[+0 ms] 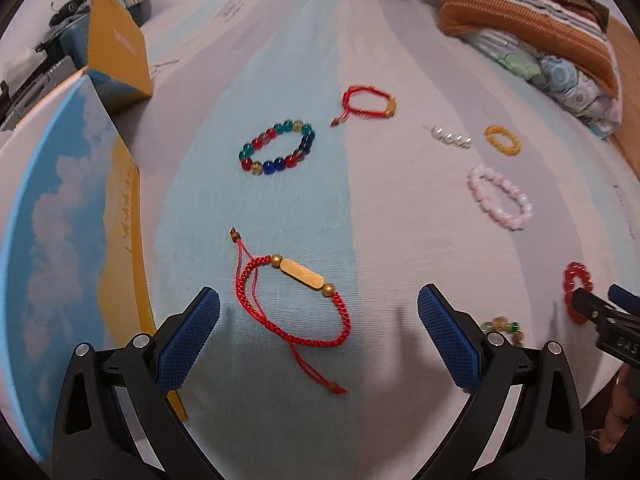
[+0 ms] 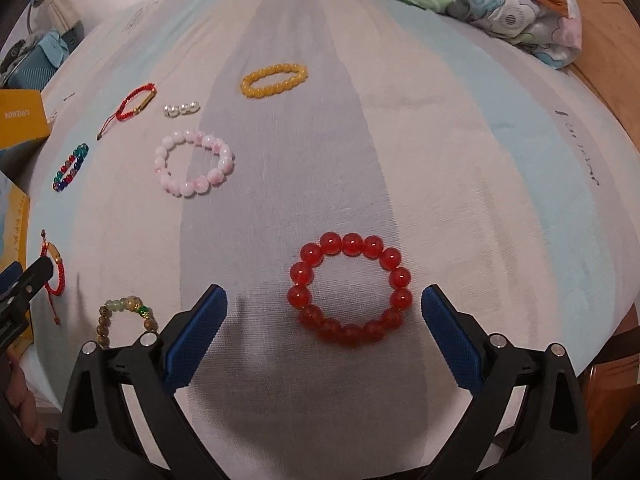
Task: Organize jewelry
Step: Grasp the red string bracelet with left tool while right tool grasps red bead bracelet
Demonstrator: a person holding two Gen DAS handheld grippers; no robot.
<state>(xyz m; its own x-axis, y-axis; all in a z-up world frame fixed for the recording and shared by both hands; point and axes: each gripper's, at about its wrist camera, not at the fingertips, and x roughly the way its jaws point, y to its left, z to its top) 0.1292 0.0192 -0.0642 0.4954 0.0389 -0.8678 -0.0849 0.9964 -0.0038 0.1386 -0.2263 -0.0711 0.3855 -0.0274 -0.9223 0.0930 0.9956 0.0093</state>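
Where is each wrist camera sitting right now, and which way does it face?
Left wrist: on the left gripper, looking forward over the striped sheet at the red cord bracelet between its open blue fingers; the right gripper shows at its right edge.
Right wrist: on the right gripper, facing the red bead bracelet; the left gripper and a hand show at left.
Shared: both see the pink bead bracelet, the yellow bead bracelet and the multicolour bead bracelet.

Soft, even indoor light, no glare. Faint grey shadows pool on striped sheet [image 2: 400, 140] at bottom centre of both views. Heavy fisheye bowing, black corners. Left wrist view motion-smeared toward right edge; pink bracelet [image 1: 500, 198] blurred. Right wrist view sharper.
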